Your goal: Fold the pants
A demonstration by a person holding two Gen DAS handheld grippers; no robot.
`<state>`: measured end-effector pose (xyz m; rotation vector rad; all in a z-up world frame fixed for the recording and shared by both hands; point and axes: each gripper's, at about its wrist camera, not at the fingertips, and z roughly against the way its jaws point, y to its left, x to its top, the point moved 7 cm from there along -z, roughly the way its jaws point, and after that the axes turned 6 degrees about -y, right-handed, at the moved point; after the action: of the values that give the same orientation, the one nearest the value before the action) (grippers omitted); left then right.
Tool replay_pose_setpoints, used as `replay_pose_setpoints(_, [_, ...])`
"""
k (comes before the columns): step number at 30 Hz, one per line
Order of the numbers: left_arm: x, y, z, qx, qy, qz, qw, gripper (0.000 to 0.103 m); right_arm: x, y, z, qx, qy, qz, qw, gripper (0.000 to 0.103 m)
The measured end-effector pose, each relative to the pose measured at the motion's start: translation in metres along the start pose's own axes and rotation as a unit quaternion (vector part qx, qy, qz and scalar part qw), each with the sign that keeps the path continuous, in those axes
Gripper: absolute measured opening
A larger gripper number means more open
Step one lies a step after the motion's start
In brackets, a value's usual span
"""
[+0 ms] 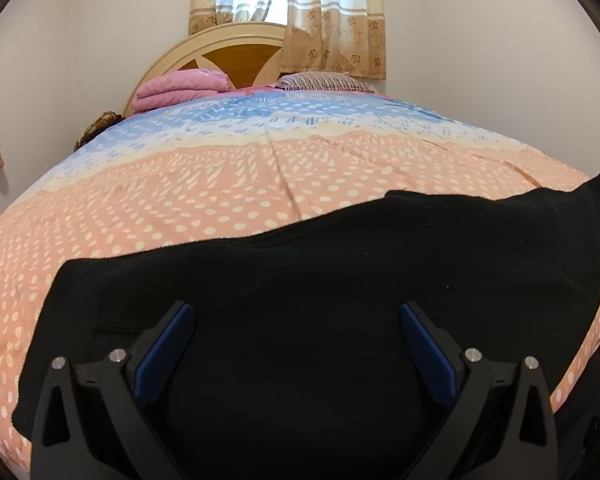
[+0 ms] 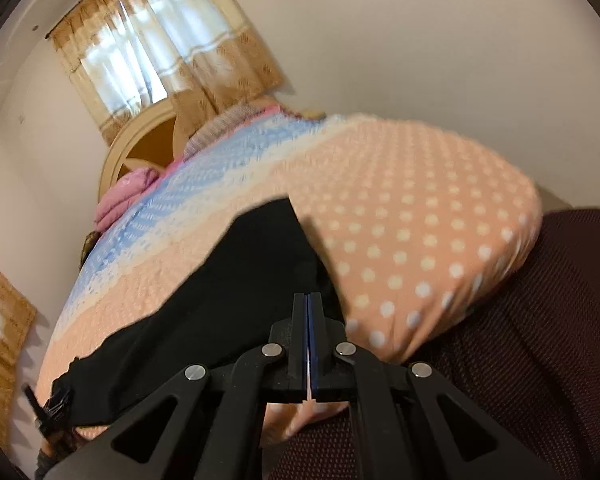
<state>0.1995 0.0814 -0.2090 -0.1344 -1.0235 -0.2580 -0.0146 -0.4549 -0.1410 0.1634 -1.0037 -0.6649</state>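
The left gripper [image 1: 296, 312] sits nearest the lens, its blue-padded fingers [image 1: 164, 354] spread wide apart with nothing between them, hovering over the black pants [image 1: 320, 280]. The pants lie flat across the near edge of the bed [image 1: 220, 184] — a dark band on the peach, white-dotted cover. The right gripper [image 2: 309, 300] has its fingers pressed tightly together at the pants' edge; whether cloth is pinched between them cannot be told. Farther back come the blue stripe, a pink folded blanket [image 1: 180, 88], a striped pillow [image 1: 320, 81], the wooden headboard [image 1: 236, 56] and curtains [image 1: 288, 12].
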Motion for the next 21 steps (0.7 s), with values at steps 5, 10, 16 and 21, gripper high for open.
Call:
replay_pose_setpoints(5, [0.0,0.002,-0.001,-0.002,-0.001,0.002,1.0,0.103,0.001,0.002,-0.001,0.02,-0.008,-0.019,1.0,0.083])
replay_pose_setpoints(10, [0.0,0.002,-0.002,-0.002,0.0,0.003,1.0,0.103,0.003,0.011,-0.01,0.017,-0.012,-0.009,1.0,0.067])
replay_pose_setpoints(16, [0.0,0.001,-0.002,-0.005,0.004,0.009,0.9999,0.103,0.004,0.027,-0.02,0.001,-0.022,0.029,0.999,0.007])
replay_pose_setpoints(21, [-0.001,0.0,-0.003,-0.009,0.006,0.013,0.9999,0.103,0.015,0.033,0.004,0.011,-0.038,0.04,0.998,0.005])
